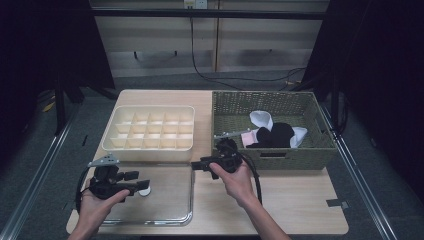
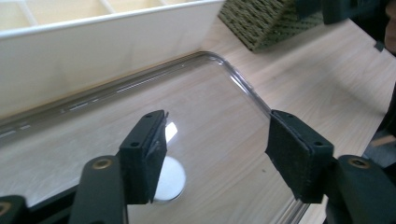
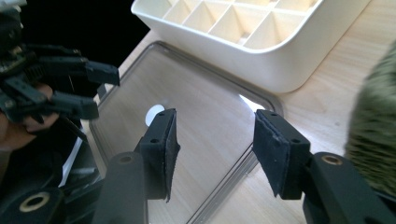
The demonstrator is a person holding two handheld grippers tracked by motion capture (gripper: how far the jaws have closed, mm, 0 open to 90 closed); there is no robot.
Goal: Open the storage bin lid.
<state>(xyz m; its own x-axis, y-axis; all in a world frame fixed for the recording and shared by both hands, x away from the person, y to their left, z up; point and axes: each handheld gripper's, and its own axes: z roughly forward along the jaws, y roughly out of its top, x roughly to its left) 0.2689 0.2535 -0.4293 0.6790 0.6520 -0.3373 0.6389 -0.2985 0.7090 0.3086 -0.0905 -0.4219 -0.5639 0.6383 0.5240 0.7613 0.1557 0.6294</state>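
Observation:
My left gripper (image 1: 138, 180) hangs over the left part of a clear shallow tray (image 1: 170, 216) at the table's front left. Its jaws stand open with nothing between them (image 2: 219, 126). A small white disc (image 1: 145, 191) lies on the tray just under its tips (image 2: 170, 179). My right gripper (image 1: 196, 165) is held by the front left corner of a woven green basket (image 1: 300, 157), pointing left. It is open and empty (image 3: 215, 126), over the tray's right rim (image 3: 224, 186). Its view also takes in the disc (image 3: 154, 113) and the left gripper (image 3: 106, 93).
A cream organiser (image 1: 150, 150) with several compartments stands behind the clear tray. The basket holds a white sock (image 1: 262, 119), a black sock (image 1: 277, 135) and a pink one (image 1: 248, 138). Bare wood (image 1: 300, 200) lies at the front right.

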